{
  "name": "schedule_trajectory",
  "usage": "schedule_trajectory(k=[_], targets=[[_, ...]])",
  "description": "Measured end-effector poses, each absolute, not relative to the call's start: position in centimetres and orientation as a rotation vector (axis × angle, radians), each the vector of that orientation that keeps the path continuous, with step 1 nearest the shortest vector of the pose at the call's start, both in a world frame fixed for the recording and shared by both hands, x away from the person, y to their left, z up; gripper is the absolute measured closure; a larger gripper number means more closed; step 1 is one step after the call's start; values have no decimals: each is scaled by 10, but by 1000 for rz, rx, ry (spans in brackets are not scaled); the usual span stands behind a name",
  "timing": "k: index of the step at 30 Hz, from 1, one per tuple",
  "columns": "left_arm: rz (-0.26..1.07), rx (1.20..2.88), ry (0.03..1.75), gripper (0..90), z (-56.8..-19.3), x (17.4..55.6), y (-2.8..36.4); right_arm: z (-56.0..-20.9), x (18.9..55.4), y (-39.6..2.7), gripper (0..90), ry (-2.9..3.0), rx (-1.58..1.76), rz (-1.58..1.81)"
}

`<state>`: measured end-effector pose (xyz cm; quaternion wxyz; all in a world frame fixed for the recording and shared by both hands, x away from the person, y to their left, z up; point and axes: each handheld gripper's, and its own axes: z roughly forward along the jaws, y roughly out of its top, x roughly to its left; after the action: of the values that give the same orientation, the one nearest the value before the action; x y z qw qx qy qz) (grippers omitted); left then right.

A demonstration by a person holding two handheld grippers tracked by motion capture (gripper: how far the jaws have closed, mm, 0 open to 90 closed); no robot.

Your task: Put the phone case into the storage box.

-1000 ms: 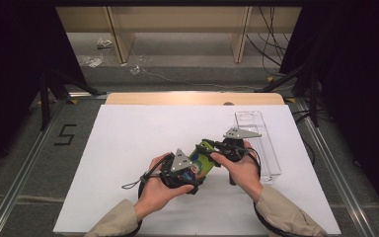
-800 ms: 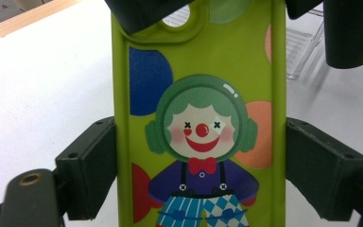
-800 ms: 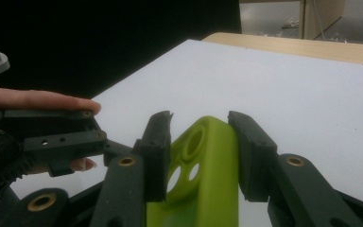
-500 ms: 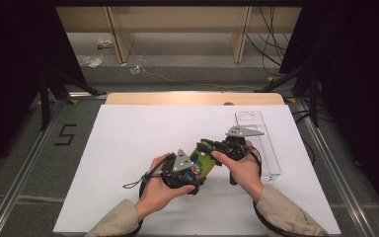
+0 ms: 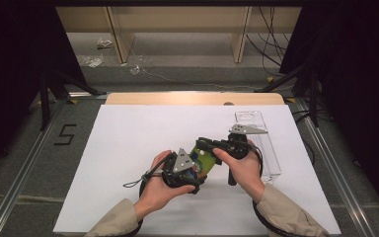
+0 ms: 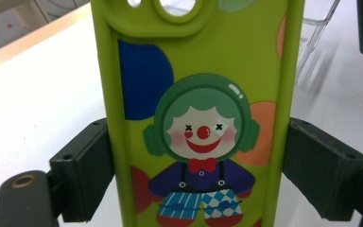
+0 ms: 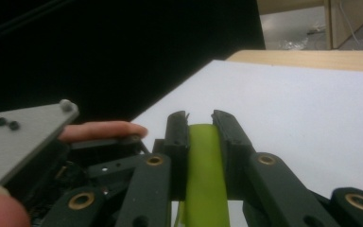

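Overhead first, from the high view: holds a green phone case (image 5: pixel 205 157) off the white worktop (image 5: pixel 128 148), near its middle and toward the person's side. Meets it with the left gripper (image 5: pixel 197 168) from the lower left and the right gripper (image 5: pixel 203 144) from the upper right. Leaves a clear box (image 5: pixel 261 143) lying by the right edge, near the case but apart from it.

Next, along the left gripper view: shows the case (image 6: pixel 198 94) back-up, clown print facing the camera, lens cut-out at the far end. Spans its full width with the two fingers (image 6: pixel 82 170), one pressed to each long side, so spread wide yet clamped on the case. Catches a corner of the clear box (image 6: pixel 319 19) beyond.

Then, along the right gripper view: looks edge-on at the case (image 7: pixel 203 165), a thin green strip. Pinches it between fingers (image 7: pixel 177 137) that have just been closing and now stand nearly together, front and back of the case squeezed flat. Has the left gripper's grey plate (image 7: pixel 19 137) and a fingertip of the left hand (image 7: pixel 104 130) close alongside.

Probably marks a handover or a two-handed hold just secured. Likely calls next for loosening one grip while the other keeps firm, then carrying the case level toward the box, if bound there. Needs a gentle squeeze, since soft rubber bends.
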<state>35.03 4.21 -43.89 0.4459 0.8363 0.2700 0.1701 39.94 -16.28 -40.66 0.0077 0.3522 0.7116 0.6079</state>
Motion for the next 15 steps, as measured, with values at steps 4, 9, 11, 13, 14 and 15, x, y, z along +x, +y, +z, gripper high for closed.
schedule_trajectory(k=[4, 9, 11, 13, 14, 15], targets=[[365, 2061, 631, 143, -439, 353, 48, -397, 394, -160, 777, 2260, 1019, 1887], [379, 2061, 631, 154, -436, 355, 59, -393, 395, -162, 777, 2292, 947, 1831], [373, 2064, 630, 158, -437, 357, 62, -391, 396, -163, 777, 2305, 909, 1812], [356, 2061, 620, 175, -438, 358, 62, -388, 396, -162, 777, 2328, 848, 1777], [351, 2060, 618, 189, -438, 358, 62, -386, 395, -162, 777, 2354, 795, 1753], [347, 2061, 617, 189, -439, 358, 62, -386, 395, -162, 777, 2354, 795, 1753]])
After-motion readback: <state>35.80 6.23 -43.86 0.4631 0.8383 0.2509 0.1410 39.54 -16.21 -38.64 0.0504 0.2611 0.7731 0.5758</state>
